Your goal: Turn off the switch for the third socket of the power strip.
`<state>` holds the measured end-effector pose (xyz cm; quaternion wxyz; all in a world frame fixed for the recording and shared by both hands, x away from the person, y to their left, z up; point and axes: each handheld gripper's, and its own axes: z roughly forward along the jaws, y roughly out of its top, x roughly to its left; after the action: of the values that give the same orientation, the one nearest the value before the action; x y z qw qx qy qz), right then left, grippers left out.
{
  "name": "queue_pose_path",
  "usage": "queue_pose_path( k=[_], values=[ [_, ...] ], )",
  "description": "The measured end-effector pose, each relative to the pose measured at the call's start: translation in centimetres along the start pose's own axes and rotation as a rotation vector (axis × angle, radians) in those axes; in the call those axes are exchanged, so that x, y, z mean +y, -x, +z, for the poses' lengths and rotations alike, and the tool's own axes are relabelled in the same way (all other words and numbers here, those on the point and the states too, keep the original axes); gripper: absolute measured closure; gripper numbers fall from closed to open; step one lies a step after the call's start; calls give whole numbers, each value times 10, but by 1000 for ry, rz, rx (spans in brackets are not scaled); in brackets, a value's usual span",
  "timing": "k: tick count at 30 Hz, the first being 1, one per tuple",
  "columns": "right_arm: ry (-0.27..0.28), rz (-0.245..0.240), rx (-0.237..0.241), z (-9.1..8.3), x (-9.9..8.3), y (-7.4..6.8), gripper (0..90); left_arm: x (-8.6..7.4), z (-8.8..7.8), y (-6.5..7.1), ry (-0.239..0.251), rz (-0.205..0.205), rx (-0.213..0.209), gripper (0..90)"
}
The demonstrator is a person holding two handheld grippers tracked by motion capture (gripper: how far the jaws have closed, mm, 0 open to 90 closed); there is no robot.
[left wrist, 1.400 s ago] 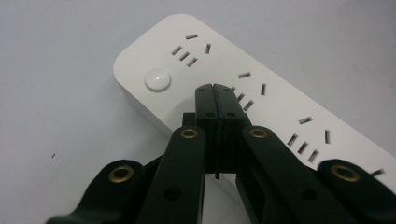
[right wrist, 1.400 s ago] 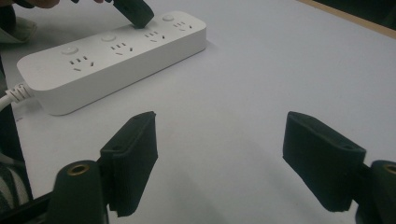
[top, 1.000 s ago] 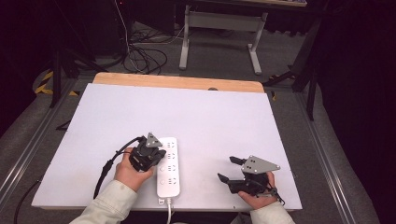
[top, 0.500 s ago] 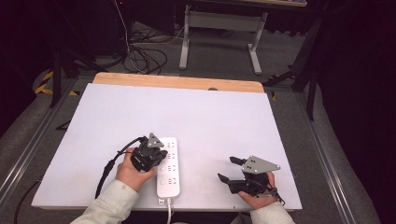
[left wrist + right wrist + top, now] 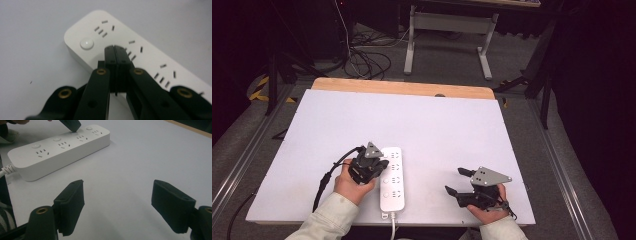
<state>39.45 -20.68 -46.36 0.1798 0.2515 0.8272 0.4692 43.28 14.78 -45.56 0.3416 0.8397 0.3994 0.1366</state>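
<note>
The left gripper [image 5: 114,48], jaws pressed together and empty, is hiding one power strip [image 5: 392,177] button; the right gripper [image 5: 459,181], at the strip's three o'clock, is gaping empty.

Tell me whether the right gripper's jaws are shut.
No: in the right gripper view the right gripper has its two black pads standing wide apart over the bare white table.

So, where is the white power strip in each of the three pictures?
High view: the power strip lies low, left of centre, near the table's front edge.
Left gripper view: it runs from upper centre to the right edge.
Right gripper view: upper left.
Shared landmark: the shut left tool touching its top.
</note>
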Motion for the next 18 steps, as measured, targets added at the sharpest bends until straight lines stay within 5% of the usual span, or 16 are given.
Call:
queue_pose_path(
  k=[5, 18],
  values=[
    [-1, -3, 2, 0, 0, 0, 268, 3, -8, 1, 33, -16, -28, 899],
    [1, -5, 0, -1, 0, 0, 268, 8, -23, 7, 48, 49, -45, 858]
  ],
)
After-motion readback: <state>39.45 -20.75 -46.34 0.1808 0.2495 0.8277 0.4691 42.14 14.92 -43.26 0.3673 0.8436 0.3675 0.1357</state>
